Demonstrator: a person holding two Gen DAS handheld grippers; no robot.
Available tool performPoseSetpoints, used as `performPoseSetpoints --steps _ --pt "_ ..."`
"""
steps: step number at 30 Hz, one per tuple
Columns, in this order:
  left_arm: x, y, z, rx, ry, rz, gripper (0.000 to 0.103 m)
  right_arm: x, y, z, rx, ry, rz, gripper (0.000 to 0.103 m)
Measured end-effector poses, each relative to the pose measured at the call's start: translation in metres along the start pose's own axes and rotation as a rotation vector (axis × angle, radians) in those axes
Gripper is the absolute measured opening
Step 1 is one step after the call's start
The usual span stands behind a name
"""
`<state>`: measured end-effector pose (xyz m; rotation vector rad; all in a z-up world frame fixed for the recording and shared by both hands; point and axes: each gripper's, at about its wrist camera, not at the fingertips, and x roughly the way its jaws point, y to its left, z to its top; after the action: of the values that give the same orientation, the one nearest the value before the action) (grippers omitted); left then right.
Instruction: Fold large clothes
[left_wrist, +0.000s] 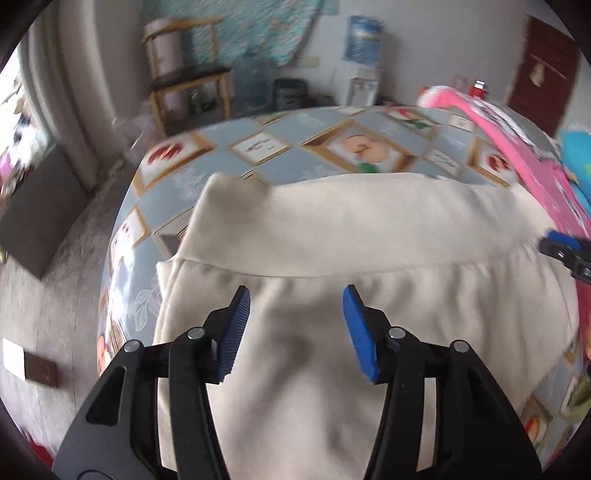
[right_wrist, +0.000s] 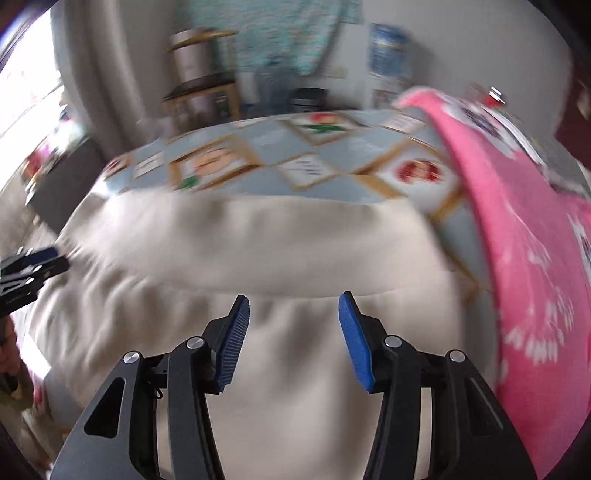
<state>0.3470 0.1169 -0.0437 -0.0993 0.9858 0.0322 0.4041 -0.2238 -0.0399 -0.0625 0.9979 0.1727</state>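
A cream garment (left_wrist: 332, 229) lies on the table, its far part folded back over itself into a broad band. My left gripper (left_wrist: 295, 295) hovers over the garment's left half, open, with nothing between its blue pads (left_wrist: 236, 325). In the right wrist view the same cream garment (right_wrist: 258, 240) lies below my right gripper (right_wrist: 291, 301), which is also open and empty. Each gripper shows in the other's view: the right one (left_wrist: 561, 251) at the garment's right edge, the left one (right_wrist: 33, 266) at its left edge.
The table wears a blue cloth (left_wrist: 280, 147) with fruit pictures. A pink garment (right_wrist: 524, 258) lies along the table's right side, with a blue and teal item (left_wrist: 576, 155) beyond it. A wooden shelf (left_wrist: 188, 85) and a water dispenser (left_wrist: 364, 62) stand behind the table.
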Motion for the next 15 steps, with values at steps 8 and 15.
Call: performPoseSetpoints --steps 8,15 --pt "-0.025 0.007 -0.022 -0.026 0.016 0.016 0.052 -0.038 -0.014 -0.039 0.044 -0.042 0.053 0.052" --pt "-0.046 -0.008 -0.091 0.016 0.049 0.061 0.063 -0.059 0.014 -0.124 -0.086 -0.008 -0.049 0.076"
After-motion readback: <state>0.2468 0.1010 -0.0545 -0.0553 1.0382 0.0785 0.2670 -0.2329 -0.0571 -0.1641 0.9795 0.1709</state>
